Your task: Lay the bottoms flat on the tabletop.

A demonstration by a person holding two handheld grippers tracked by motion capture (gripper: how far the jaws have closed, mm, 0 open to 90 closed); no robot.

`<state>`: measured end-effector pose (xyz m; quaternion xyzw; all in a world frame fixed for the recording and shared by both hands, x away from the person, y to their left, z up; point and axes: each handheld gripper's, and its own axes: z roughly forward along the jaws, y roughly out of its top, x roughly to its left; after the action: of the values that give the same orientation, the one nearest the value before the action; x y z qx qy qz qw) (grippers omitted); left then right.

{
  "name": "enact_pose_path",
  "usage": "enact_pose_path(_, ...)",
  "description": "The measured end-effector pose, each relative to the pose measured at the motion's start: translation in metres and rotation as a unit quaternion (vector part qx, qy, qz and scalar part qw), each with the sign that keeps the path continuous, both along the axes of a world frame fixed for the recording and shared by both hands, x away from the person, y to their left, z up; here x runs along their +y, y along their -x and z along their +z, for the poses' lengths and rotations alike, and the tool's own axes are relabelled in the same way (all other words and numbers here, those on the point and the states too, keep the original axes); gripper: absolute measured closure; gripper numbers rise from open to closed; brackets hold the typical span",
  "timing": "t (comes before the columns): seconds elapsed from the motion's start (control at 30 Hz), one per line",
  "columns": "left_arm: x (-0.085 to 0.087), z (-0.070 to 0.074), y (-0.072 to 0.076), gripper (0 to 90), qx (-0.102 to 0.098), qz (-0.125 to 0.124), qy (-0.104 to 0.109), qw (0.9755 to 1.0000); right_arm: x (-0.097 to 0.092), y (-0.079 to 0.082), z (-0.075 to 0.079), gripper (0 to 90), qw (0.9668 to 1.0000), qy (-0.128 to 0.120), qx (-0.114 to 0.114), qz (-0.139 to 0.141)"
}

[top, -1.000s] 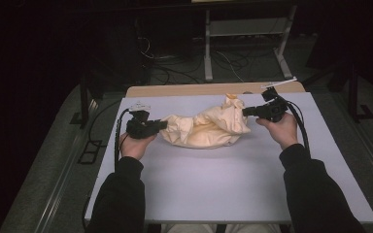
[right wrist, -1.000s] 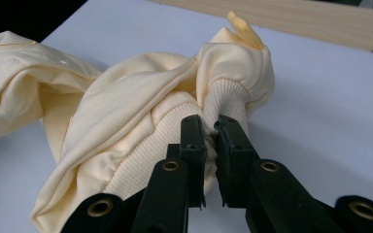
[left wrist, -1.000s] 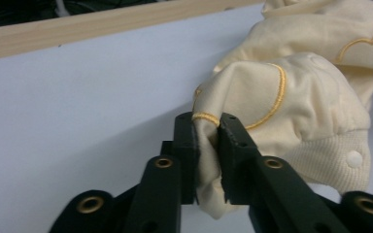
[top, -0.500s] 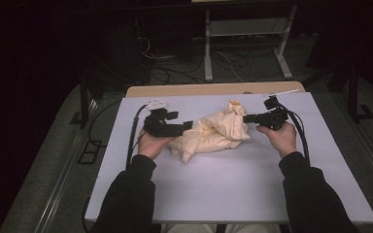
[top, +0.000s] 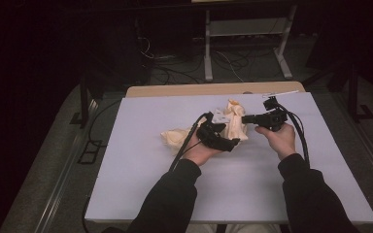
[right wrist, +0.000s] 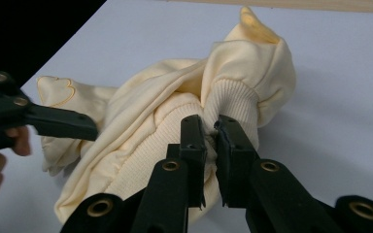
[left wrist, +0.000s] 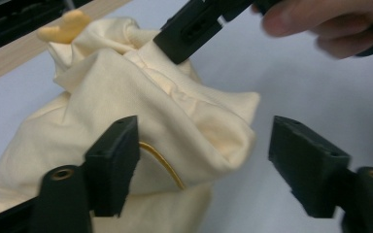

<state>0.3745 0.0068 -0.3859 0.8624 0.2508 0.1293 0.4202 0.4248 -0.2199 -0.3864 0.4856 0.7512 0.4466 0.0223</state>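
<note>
A cream sweatshirt-like garment [top: 175, 136] lies bunched on the pale board [top: 272, 194]. My right gripper [right wrist: 211, 138] is shut on its ribbed cuff [right wrist: 233, 104], at the bundle's right end [top: 245, 118]. My left gripper [left wrist: 206, 160] stands open just in front of the bundle [left wrist: 126, 97]. Its jaws have just been closing a little, with a fold of the fabric lying loosely between them and the pads not pressing. From above, the left gripper [top: 226, 143] sits close to the right one, and the left hand hides the bundle's middle.
The board rests on a wooden table whose edge [top: 184, 91] shows at the back. Beyond it stand a metal frame [top: 243, 34] and floor cables [top: 175, 73] in the dark. Cables trail from both grippers over the board.
My left hand has swept right from the garment's left end to its middle and its jaws have come open. The garment is bunched tighter. The right hand has hardly moved.
</note>
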Motion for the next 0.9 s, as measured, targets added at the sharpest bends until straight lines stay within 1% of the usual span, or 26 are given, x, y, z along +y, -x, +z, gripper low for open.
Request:
enact_pose_path(0.03, -0.002, -0.002, -0.002, 31.8, 0.0, 0.004, -0.007, 1.0, 0.001, 0.001, 0.001, 81.2, 1.0, 0.0, 0.0, 0.002)
enact_pose_path(0.07, -0.003, -0.003, -0.003, 34.3, 0.002, 0.005, -0.011, 0.9999, 0.001, 0.001, 0.001, 81.2, 1.0, -0.001, -0.001, 0.003)
enact_pose_path(0.1, -0.003, -0.004, -0.004, 38.8, 0.003, 0.004, -0.015, 0.9999, 0.001, 0.001, 0.002, 81.2, 1.0, -0.003, -0.001, 0.004)
enact_pose_path(0.13, -0.003, -0.005, -0.004, 43.3, -0.002, 0.001, -0.021, 0.9998, 0.001, 0.002, 0.002, 81.1, 1.0, -0.006, 0.0, 0.004)
enact_pose_path(0.17, -0.003, -0.005, -0.004, 49.5, -0.007, 0.0, -0.027, 0.9996, 0.001, 0.002, 0.003, 81.1, 0.9999, -0.01, 0.0, 0.004)
enact_pose_path(0.2, -0.003, -0.006, -0.004, 61.0, -0.01, -0.003, -0.036, 0.9993, 0.002, 0.001, 0.003, 81.1, 0.9998, -0.018, 0.001, 0.006)
enact_pose_path(0.23, -0.004, -0.006, -0.004, 61.0, -0.014, -0.005, -0.046, 0.9988, 0.002, 0.001, 0.003, 81.1, 0.9998, -0.018, 0.001, 0.006)
enact_pose_path(0.27, -0.004, -0.007, -0.004, 65.7, -0.015, -0.005, -0.049, 0.9987, 0.003, 0.001, 0.003, 81.1, 0.9998, -0.02, 0.002, 0.006)
enact_pose_path(0.33, -0.003, -0.008, -0.005, 73.7, -0.011, -0.002, -0.049, 0.9987, 0.005, 0.0, 0.003, 80.9, 0.9998, -0.016, 0.0, 0.008)
enact_pose_path(0.37, -0.002, -0.007, -0.006, 76.4, -0.006, 0.001, -0.042, 0.9991, 0.005, 0.0, 0.003, 80.6, 0.9998, -0.017, -0.001, 0.008)
enact_pose_path(0.4, 0.0, -0.007, -0.007, 79.2, 0.002, 0.002, -0.034, 0.9994, 0.005, 0.0, 0.002, 78.2, 0.9998, -0.016, -0.004, 0.005)
enact_pose_path(0.43, 0.002, -0.006, -0.009, 79.2, 0.008, 0.004, -0.027, 0.9996, 0.005, 0.0, 0.002, 78.2, 0.9998, -0.016, -0.004, 0.005)
enact_pose_path(0.47, 0.008, -0.003, -0.01, 80.2, 0.011, 0.003, -0.017, 0.9998, 0.003, 0.001, 0.004, 71.9, 0.9997, -0.019, -0.013, 0.001)
enact_pose_path(0.5, 0.008, -0.003, -0.01, 80.4, 0.011, 0.003, -0.017, 0.9998, 0.001, 0.001, 0.005, 68.3, 0.9995, -0.023, -0.021, -0.002)
enact_pose_path(0.53, 0.015, 0.002, -0.011, 80.6, 0.013, 0.004, -0.006, 0.9999, 0.0, 0.001, 0.007, 65.0, 0.9992, -0.032, -0.026, -0.004)
enact_pose_path(0.57, 0.019, 0.005, -0.012, 80.8, 0.011, 0.006, -0.002, 0.9999, -0.003, 0.001, 0.008, 62.1, 0.9987, -0.044, -0.028, -0.001)
enact_pose_path(0.6, 0.019, 0.005, -0.012, 80.9, 0.011, 0.006, -0.002, 0.9999, -0.004, 0.001, 0.01, 60.2, 0.9985, -0.046, -0.03, -0.002)
enact_pose_path(0.63, 0.026, 0.011, -0.013, 80.9, 0.007, 0.013, 0.004, 0.9999, -0.005, 0.001, 0.011, 58.3, 0.9986, -0.042, -0.033, -0.006)
enact_pose_path(0.67, 0.026, 0.011, -0.013, 81.0, 0.007, 0.013, 0.004, 0.9999, -0.005, 0.001, 0.012, 56.9, 0.9987, -0.036, -0.035, -0.009)
enact_pose_path(0.7, 0.031, 0.015, -0.014, 81.0, 0.004, 0.017, 0.009, 0.9998, -0.005, 0.001, 0.012, 56.9, 0.9987, -0.036, -0.035, -0.009)
enact_pose_path(0.73, 0.036, 0.019, -0.015, 81.0, 0.003, 0.02, 0.014, 0.9997, -0.007, 0.001, 0.012, 53.4, 0.9989, -0.027, -0.036, -0.014)
enact_pose_path(0.77, 0.041, 0.023, -0.015, 81.0, 0.001, 0.024, 0.02, 0.9995, -0.007, 0.001, 0.012, 53.4, 0.9989, -0.027, -0.036, -0.014)
enact_pose_path(0.83, 0.05, 0.032, -0.016, 81.0, -0.004, 0.034, 0.03, 0.999, -0.007, 0.0, 0.011, 48.8, 0.9991, -0.021, -0.032, -0.017)
enact_pose_path(0.87, 0.055, 0.037, -0.017, 81.1, -0.008, 0.038, 0.032, 0.9988, -0.007, 0.0, 0.009, 44.2, 0.9994, -0.016, -0.024, -0.019)
enact_pose_path(0.9, 0.066, 0.049, -0.019, 81.1, -0.016, 0.048, 0.037, 0.998, -0.006, -0.001, 0.008, 41.3, 0.9995, -0.013, -0.021, -0.021)
